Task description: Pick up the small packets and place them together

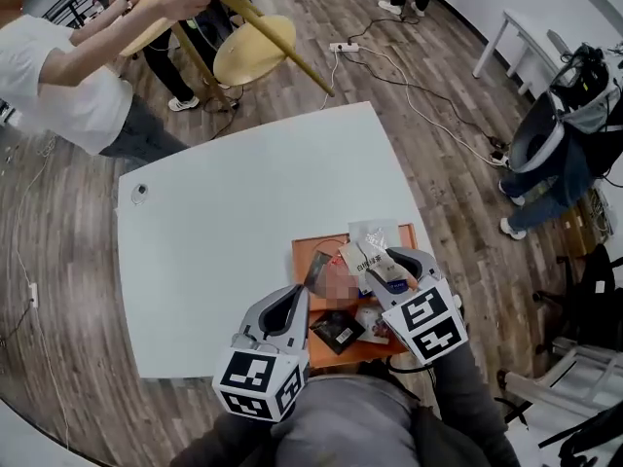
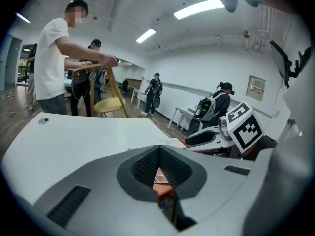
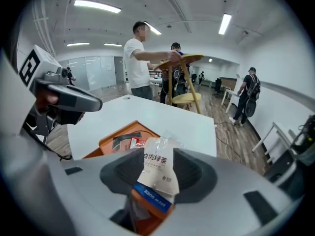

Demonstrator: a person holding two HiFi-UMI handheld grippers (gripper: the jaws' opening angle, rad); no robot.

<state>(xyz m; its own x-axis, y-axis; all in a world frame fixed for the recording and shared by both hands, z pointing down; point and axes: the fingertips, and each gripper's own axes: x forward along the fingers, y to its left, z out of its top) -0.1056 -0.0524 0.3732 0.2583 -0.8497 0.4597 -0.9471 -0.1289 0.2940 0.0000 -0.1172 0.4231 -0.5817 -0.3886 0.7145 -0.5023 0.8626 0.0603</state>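
Observation:
An orange tray (image 1: 304, 251) at the white table's near edge holds several small packets, among them a black one (image 1: 338, 331) and a clear one (image 1: 375, 233). My right gripper (image 1: 387, 269) hovers over the tray with its jaws apart. A white green-tea packet with a blue band (image 3: 158, 168) stands loosely between them, and the pads are not pressing on it. My left gripper (image 1: 290, 305) sits at the tray's left edge with its jaws shut and nothing in them. Through the slit below the left gripper's (image 2: 160, 168) tips I see a bit of orange tray.
The white table (image 1: 243, 212) stretches away to the far left, with a small round object (image 1: 140, 192) near its far corner. A person in a white shirt (image 1: 58, 76) holds a wooden stool (image 1: 255, 49) beyond the table. Cables and a power strip (image 1: 343, 47) lie on the floor.

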